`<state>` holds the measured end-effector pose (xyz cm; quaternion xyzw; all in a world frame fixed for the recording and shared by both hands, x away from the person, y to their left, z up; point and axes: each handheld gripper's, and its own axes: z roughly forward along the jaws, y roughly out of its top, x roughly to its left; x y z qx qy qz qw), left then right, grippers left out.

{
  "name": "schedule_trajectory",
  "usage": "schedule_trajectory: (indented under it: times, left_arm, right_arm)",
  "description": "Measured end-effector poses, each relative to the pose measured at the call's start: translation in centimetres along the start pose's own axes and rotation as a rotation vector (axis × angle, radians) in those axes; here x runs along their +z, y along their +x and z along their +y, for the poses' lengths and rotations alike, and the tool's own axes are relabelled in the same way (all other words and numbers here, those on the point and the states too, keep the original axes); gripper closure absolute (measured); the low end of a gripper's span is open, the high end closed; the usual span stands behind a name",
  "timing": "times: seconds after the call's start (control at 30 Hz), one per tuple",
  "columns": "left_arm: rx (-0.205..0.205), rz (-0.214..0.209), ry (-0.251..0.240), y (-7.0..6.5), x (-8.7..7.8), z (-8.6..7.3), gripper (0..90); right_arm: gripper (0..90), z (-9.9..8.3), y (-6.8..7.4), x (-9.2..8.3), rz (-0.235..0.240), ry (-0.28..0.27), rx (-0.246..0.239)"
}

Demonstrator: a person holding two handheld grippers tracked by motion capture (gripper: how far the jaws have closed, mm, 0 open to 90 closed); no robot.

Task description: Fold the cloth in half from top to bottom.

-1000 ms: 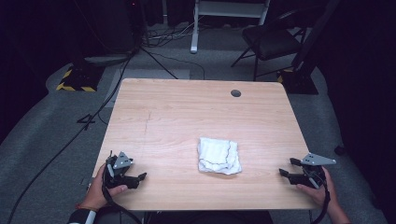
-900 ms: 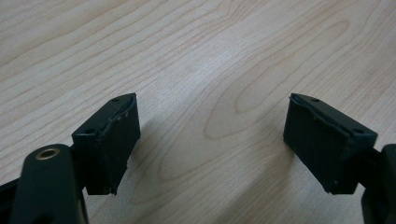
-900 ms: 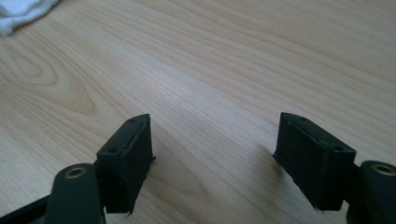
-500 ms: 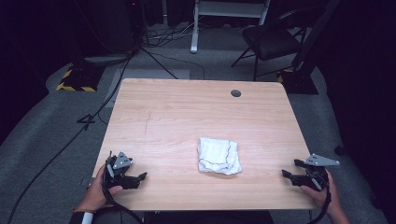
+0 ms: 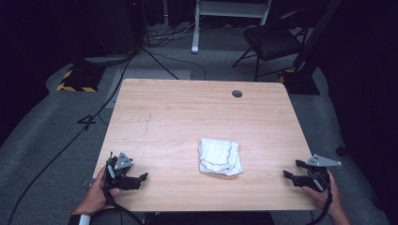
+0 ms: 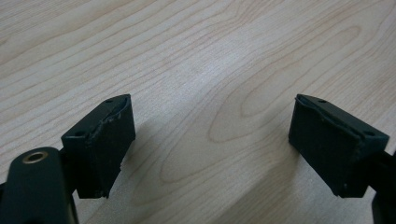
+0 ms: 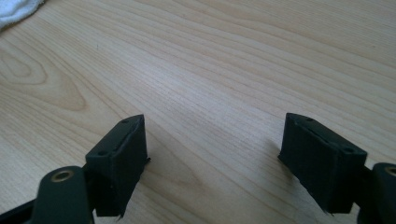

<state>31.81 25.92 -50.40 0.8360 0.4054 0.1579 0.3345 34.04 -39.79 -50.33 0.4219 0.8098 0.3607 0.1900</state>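
Between the two sets of jaws, well apart from each, a folded white cloth (image 5: 220, 157) lies on the desk (image 5: 187, 112). Left gripper (image 5: 137, 178) and right gripper (image 5: 289, 175) have just been opening; both gape wide, empty. Nothing seems started; next, one must reach inward to the cloth.

Black left gripper (image 5: 141, 178), black right gripper (image 5: 288, 175), grey 3-cornered plates, trailing black cables, white cuff
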Motion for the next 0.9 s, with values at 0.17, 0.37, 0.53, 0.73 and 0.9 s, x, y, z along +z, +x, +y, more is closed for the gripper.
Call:
schedule_trajectory:
  times: [0.17, 0.37, 0.53, 0.73, 0.9]
  left_arm:
    - [0.001, 0.001, 0.0, 0.01, 0.01, 0.01, 14.7]
    - [0.0, -0.001, -0.001, 0.04, 0.03, 0.03, 14.4]
    - [-0.002, -0.003, 0.001, 0.03, 0.03, 0.03, 14.4]
    - [-0.001, -0.003, 0.001, 0.03, 0.03, 0.03, 14.4]
    - [0.0, -0.003, -0.001, 0.04, 0.03, 0.02, 14.4]
  right_arm:
    - [22.9, 0.0, 0.01, 0.0, 0.0, 0.0, -0.001]
    - [22.9, 0.0, 0.0, 0.0, 0.0, 0.0, -0.001]
    - [22.9, 0.0, 0.01, 0.0, 0.0, 0.0, -0.001]
    - [22.9, 0.0, 0.01, 0.0, 0.0, 0.0, -0.001]
    - [22.9, 0.0, 0.01, 0.0, 0.0, 0.0, 0.0]
